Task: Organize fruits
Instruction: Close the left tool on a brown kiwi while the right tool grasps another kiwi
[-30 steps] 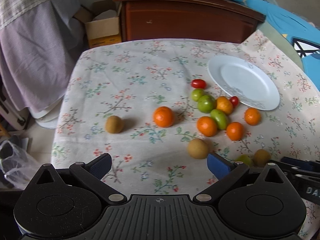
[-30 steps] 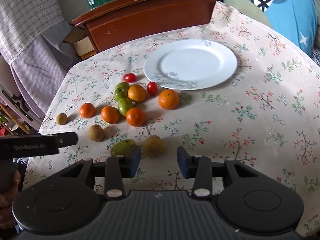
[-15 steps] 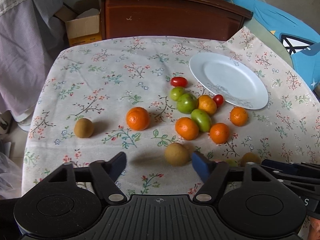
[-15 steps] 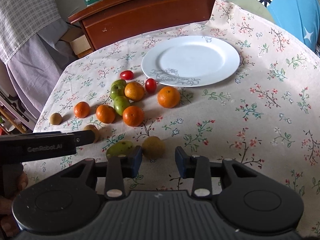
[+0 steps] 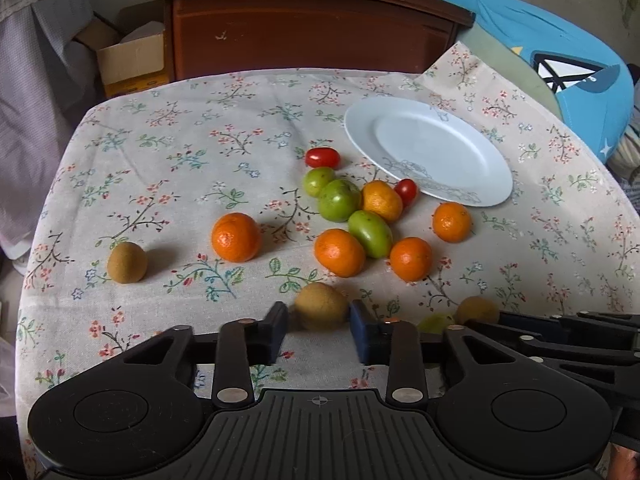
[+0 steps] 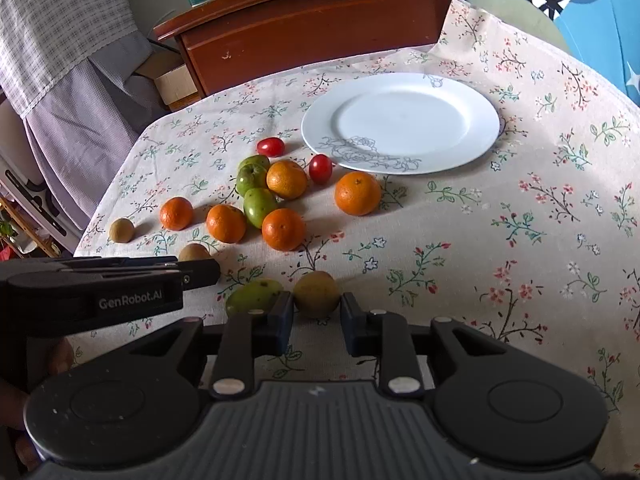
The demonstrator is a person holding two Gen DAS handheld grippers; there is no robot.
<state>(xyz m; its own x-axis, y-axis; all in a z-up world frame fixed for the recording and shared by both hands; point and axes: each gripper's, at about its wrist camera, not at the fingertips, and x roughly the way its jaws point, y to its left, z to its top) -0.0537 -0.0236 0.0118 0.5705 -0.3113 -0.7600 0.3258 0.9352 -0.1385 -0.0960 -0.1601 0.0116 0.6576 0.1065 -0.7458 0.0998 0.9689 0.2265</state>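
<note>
Both grippers sit low over a floral tablecloth [image 5: 192,152], each with its jaws drawn in around a brown fruit. The left gripper [image 5: 318,326] has just been closing, and a kiwi [image 5: 321,305] now lies between its blue pads [image 5: 360,330]; the pads stand at the fruit's two sides, though whether they press on it is hard to tell from this angle. The right gripper [image 6: 316,316] has also just been closing, and its pads flank another kiwi [image 6: 317,293], close against it on both sides. A green fruit [image 6: 254,295] lies just beside that kiwi, touching the outer face of the left-hand pad. The rest of the fruit rests farther up the cloth: a cluster of oranges [image 5: 339,252], green fruits [image 5: 339,200] and two cherry tomatoes [image 5: 322,157] packed near one another, a lone orange [image 5: 236,237] to the left of the cluster, and a third kiwi [image 5: 127,262] well apart near the cloth's left edge. A white plate [image 6: 400,120] stands beyond the cluster, bare of fruit, with one tomato [image 6: 320,168] just beside its rim. Behind the table is a wooden cabinet [image 6: 320,28].
</note>
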